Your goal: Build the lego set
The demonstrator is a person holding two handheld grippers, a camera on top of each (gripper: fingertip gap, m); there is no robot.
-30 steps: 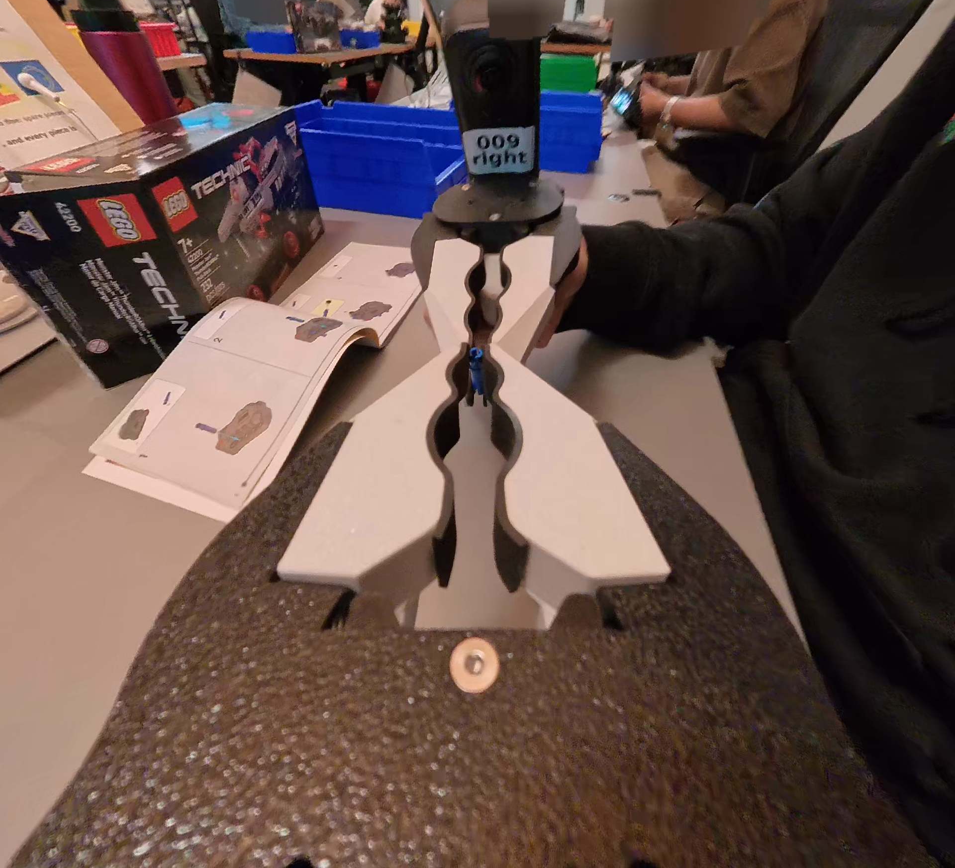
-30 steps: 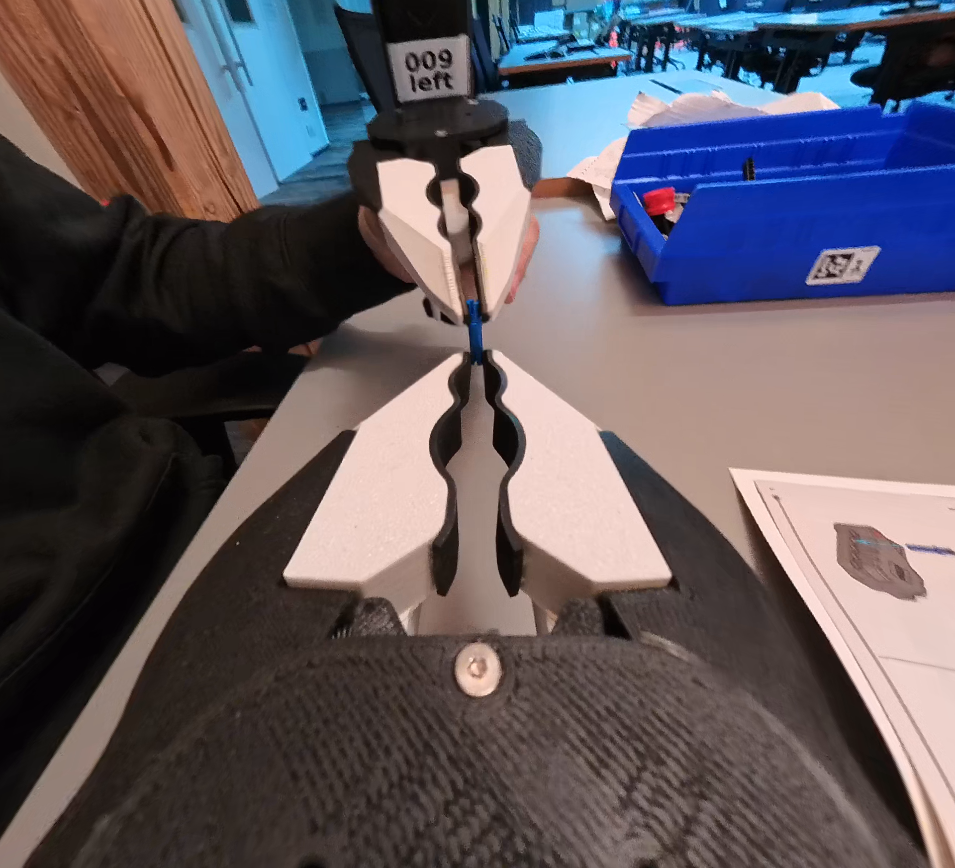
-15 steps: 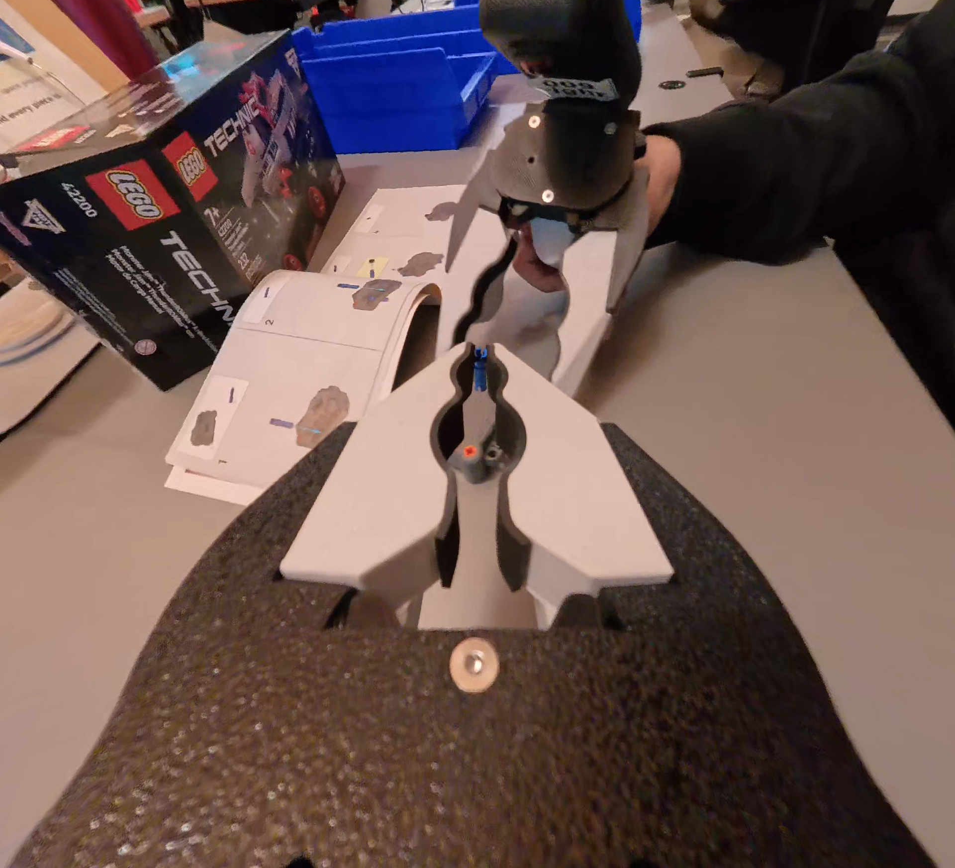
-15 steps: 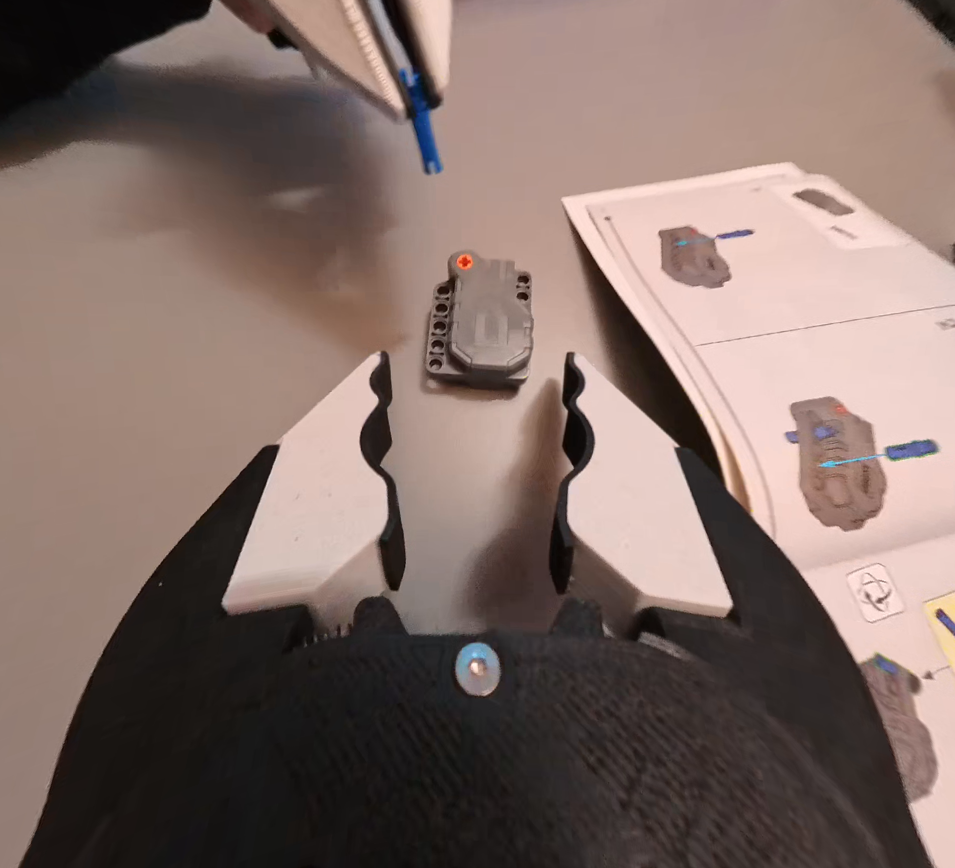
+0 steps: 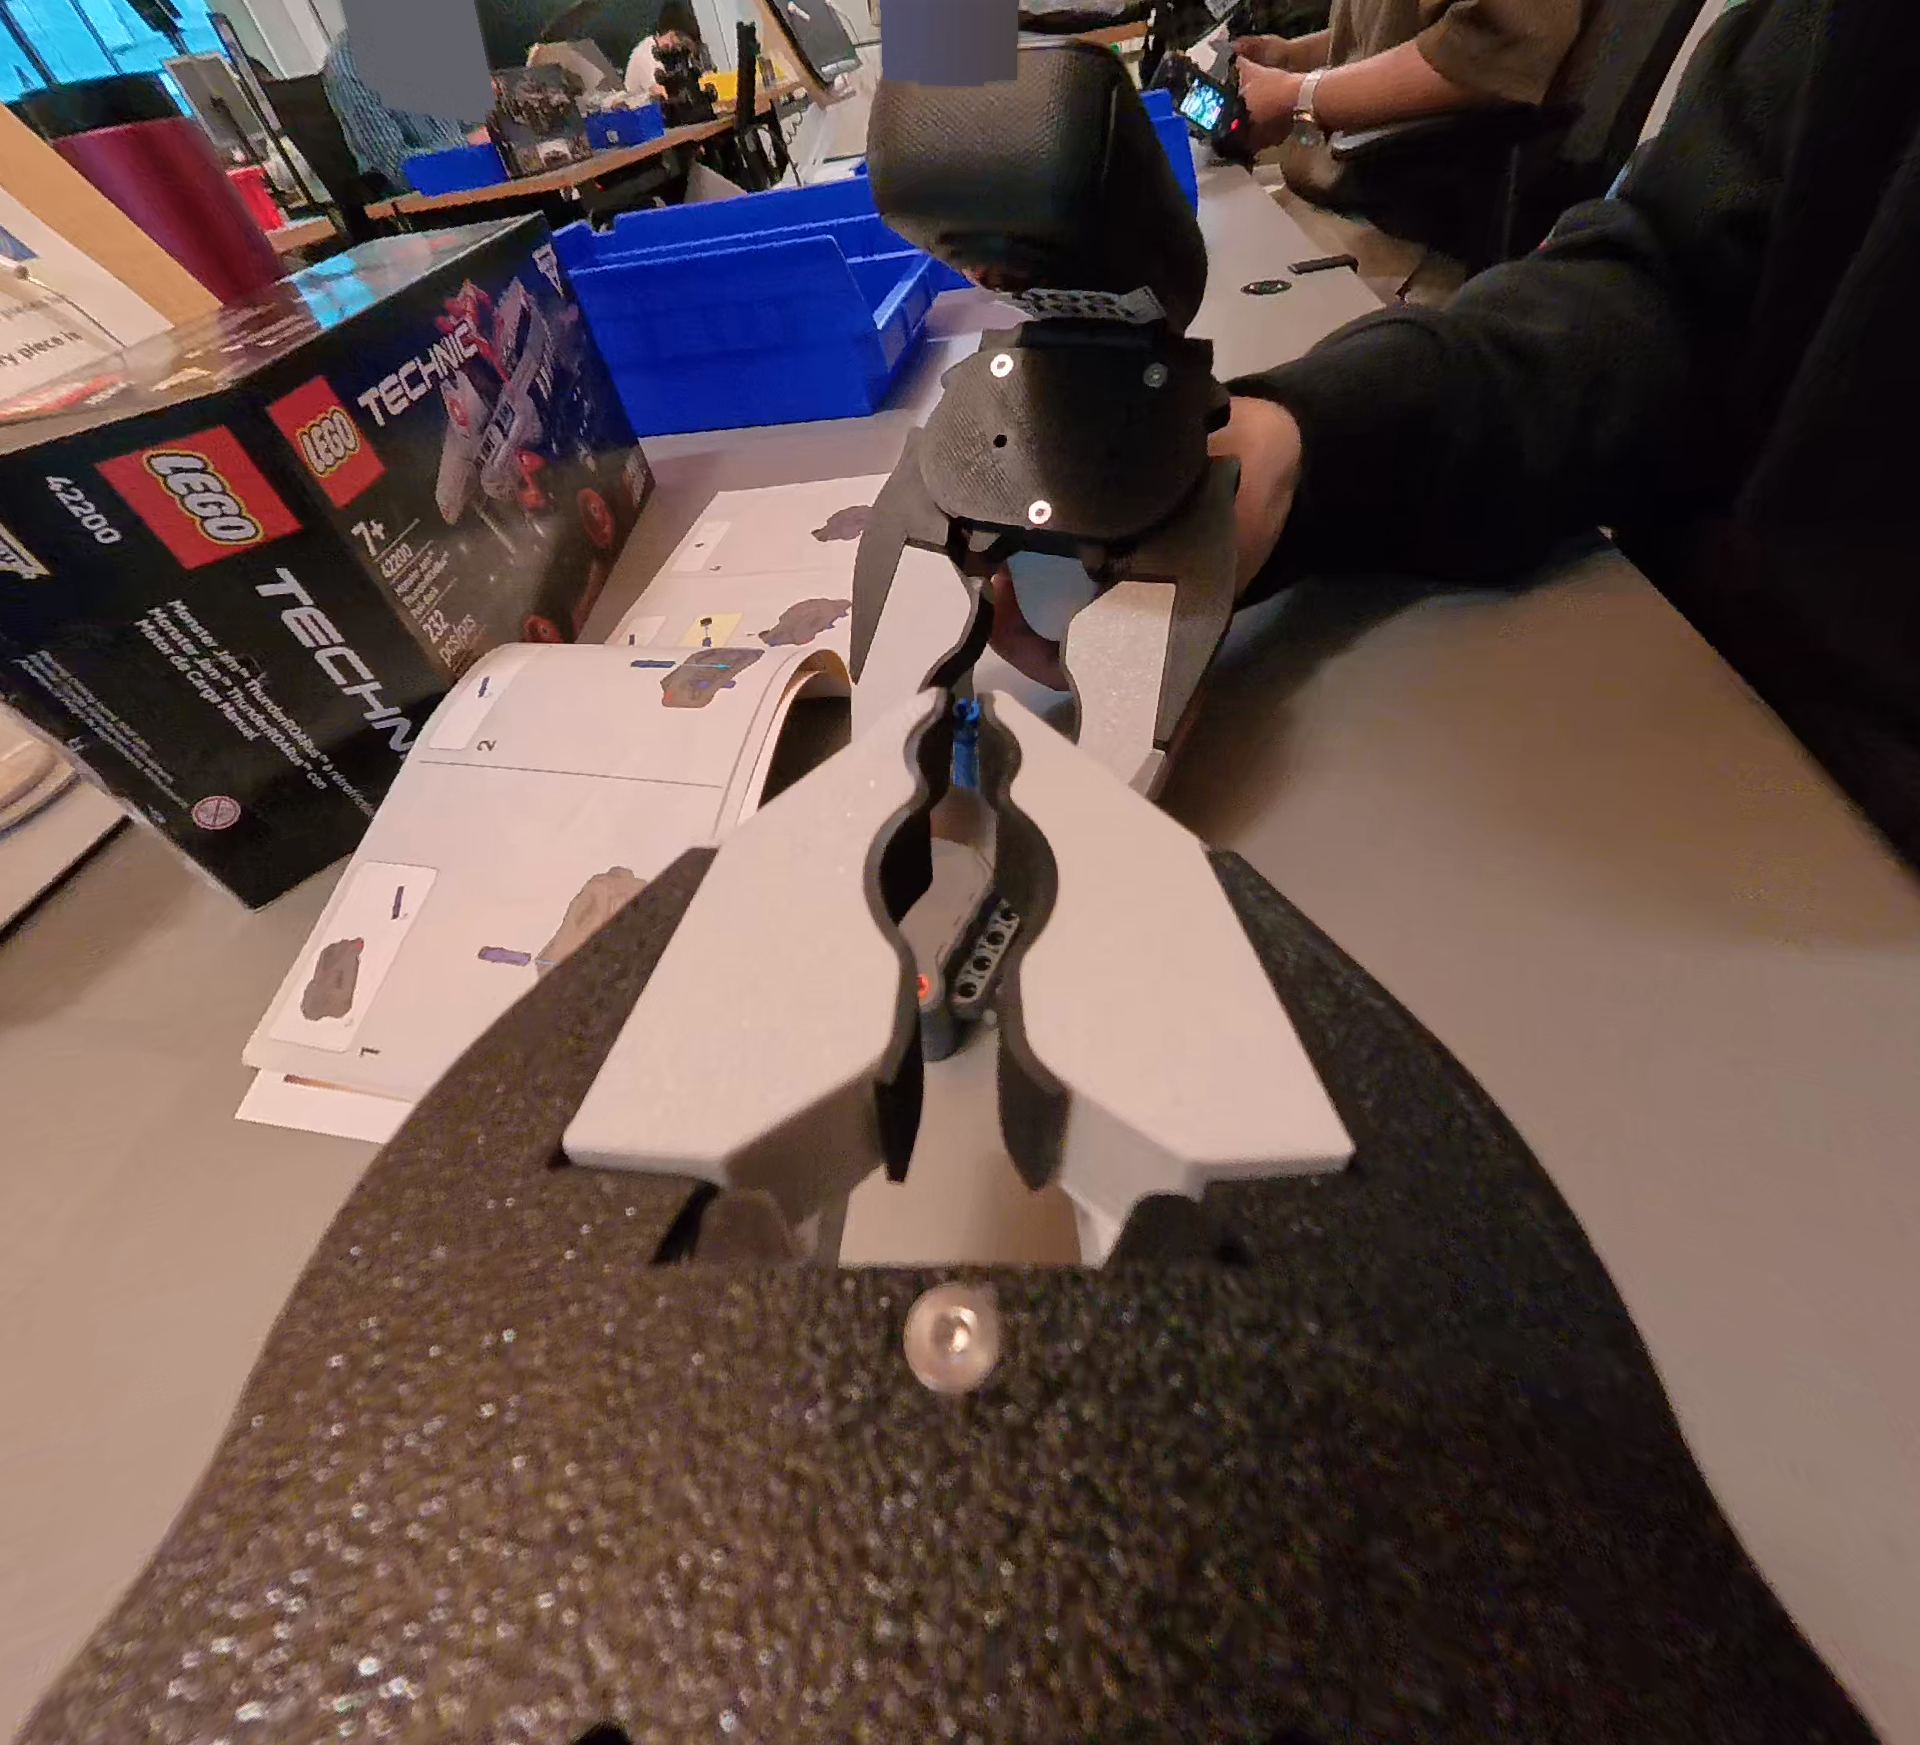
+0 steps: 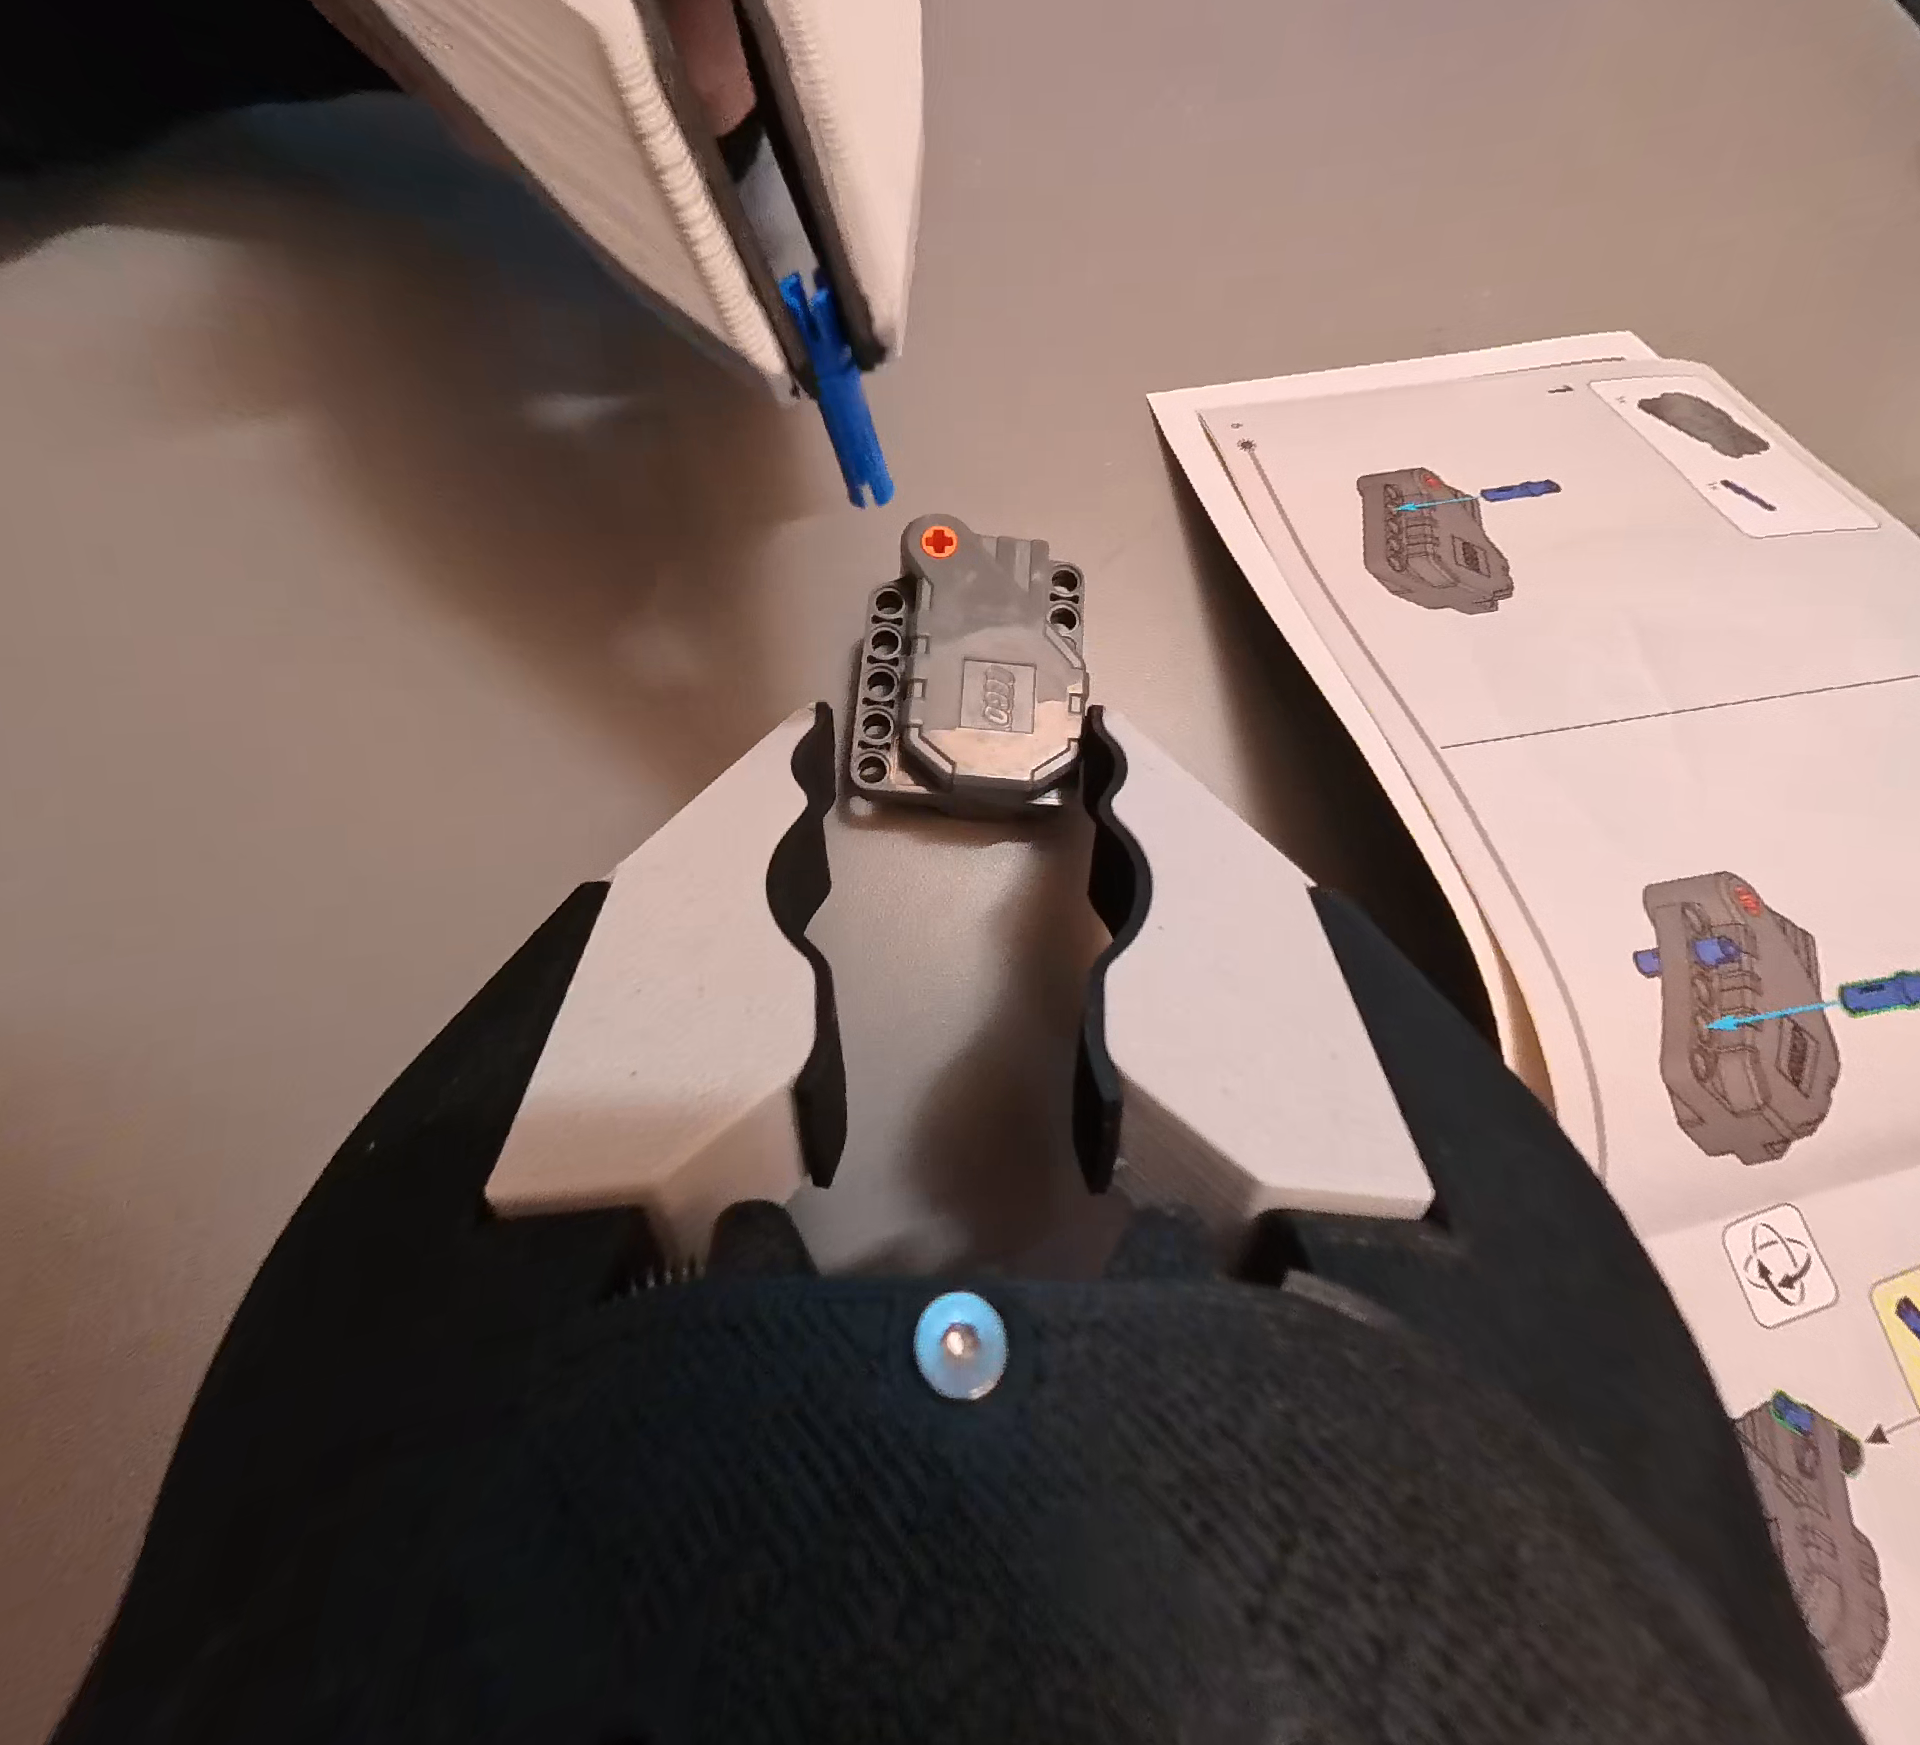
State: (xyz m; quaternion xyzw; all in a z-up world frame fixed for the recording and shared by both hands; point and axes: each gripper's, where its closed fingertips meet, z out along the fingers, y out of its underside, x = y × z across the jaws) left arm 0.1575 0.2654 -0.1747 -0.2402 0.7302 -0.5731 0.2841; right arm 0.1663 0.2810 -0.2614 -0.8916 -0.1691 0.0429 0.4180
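Note:
A grey Lego motor block (image 6: 971,687) with an orange cross hole lies flat on the grey table. My right gripper (image 6: 956,729) is open, its fingertips on either side of the block's near end and close to its sides; I cannot tell if they touch. My left gripper (image 6: 831,345) comes in from the top, shut on a blue pin (image 6: 857,438) whose free end hangs just above the block's far left corner. In the left wrist view the left gripper (image 5: 964,729) pinches the pin (image 5: 964,745), the block (image 5: 971,947) shows through the finger gap, and the right gripper (image 5: 1039,656) is beyond it.
The open instruction booklet (image 6: 1558,760) lies right of the block; it also shows in the left wrist view (image 5: 582,760). A black Lego box (image 5: 291,532) stands at the left, with blue bins (image 5: 748,313) behind. A black sleeve (image 5: 1558,407) reaches in from the right.
One second ago both grippers pinched the blue pin tip to tip. The right gripper let go, opened, swung down over the grey block and narrowed around it. The left gripper brought the pin down towards the block.

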